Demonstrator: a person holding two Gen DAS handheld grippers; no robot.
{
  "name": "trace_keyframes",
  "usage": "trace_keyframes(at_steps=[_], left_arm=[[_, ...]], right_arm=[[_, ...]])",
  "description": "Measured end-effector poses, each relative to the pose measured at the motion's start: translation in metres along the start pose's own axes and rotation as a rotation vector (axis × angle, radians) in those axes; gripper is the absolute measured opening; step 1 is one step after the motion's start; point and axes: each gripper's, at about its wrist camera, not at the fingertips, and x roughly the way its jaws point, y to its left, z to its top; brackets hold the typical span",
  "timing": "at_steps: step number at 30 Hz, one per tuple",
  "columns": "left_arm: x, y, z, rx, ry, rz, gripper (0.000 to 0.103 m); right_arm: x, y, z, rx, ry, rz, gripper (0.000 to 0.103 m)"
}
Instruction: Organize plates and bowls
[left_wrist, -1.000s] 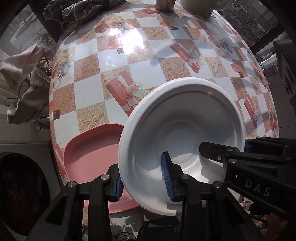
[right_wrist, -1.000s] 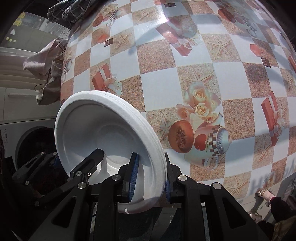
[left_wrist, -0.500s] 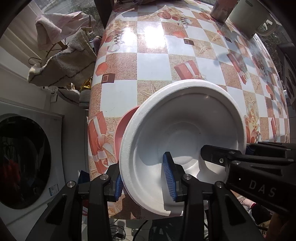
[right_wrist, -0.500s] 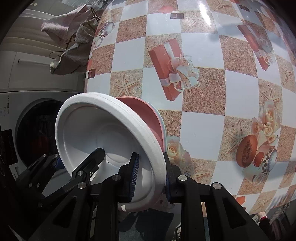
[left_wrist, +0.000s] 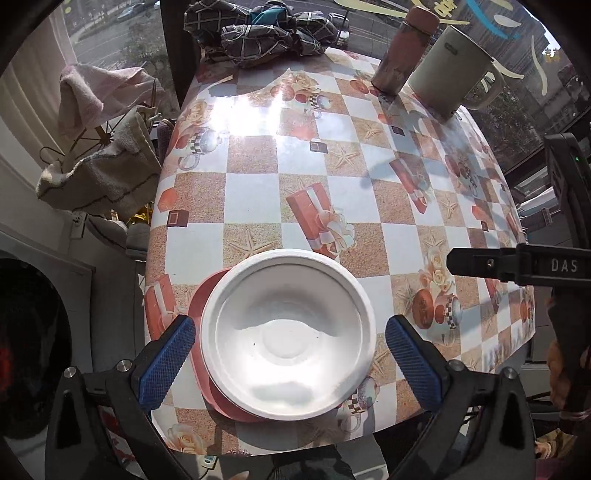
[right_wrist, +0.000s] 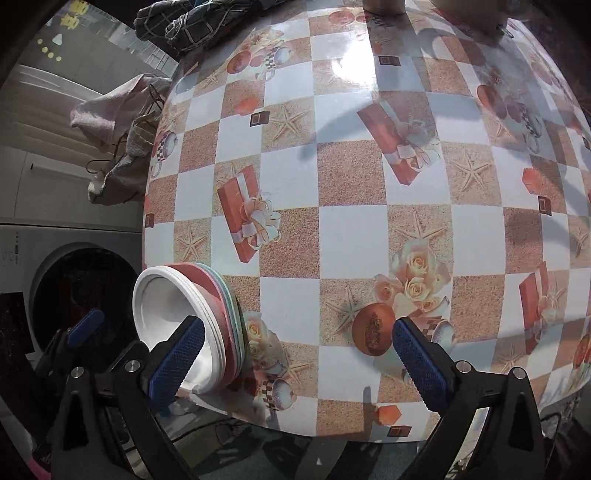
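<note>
Plates are sitting in a stack near the front left corner of the tabletop (left_wrist: 251, 192). A white plate (left_wrist: 288, 343) is lying on top, and a pink plate (left_wrist: 207, 295) is peeking out from under it on the left side. From the right wrist view, the stack (right_wrist: 221, 325) is showing more colored rims under the white one, pink and pale green.

Both sets of fingers have just been opening wide. The left gripper (left_wrist: 288, 350) is hanging above the white plate with its blue fingers (left_wrist: 166, 363) spread on either side, not touching it. The right gripper (right_wrist: 295, 363) is hanging just beside the stack, fingers wide apart, with only the checkered cloth between them.

At the far end of the tabletop, a brown bottle (left_wrist: 402, 51) is standing next to a cream kettle (left_wrist: 450, 70). A dark checked cloth (left_wrist: 258, 31) is lying bunched up at the far edge. Towels (left_wrist: 99, 147) are hanging off to the left, above a washing machine (right_wrist: 74, 295).
</note>
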Motion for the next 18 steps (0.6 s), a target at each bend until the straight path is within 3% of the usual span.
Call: trace_keyframes(at_steps=[3,6,9,13,18], left_arm=[[0.002,-0.045,0.019,0.047,0.050,-0.114,0.103],[0.007,-0.093,0.045,0.056,0.092,-0.162,0.103],[0.006,-0.131,0.079,0.029,0.059,-0.208,0.103],[0.008,-0.167,0.134,0.046,-0.065,-0.136,0.103],[0.042,-0.175,0.206,0.010,-0.196,-0.011,0.103]], right_arm=[[-0.024,-0.044,0.019,0.084,-0.025,-0.014,0.102],[-0.044,-0.088,0.042,0.160,-0.012,0.010,0.102],[-0.060,-0.121,0.069,0.206,-0.009,0.045,0.102],[-0.074,-0.153,0.119,0.208,-0.055,-0.010,0.102],[-0.064,-0.180,0.181,0.151,-0.172,-0.115,0.102]])
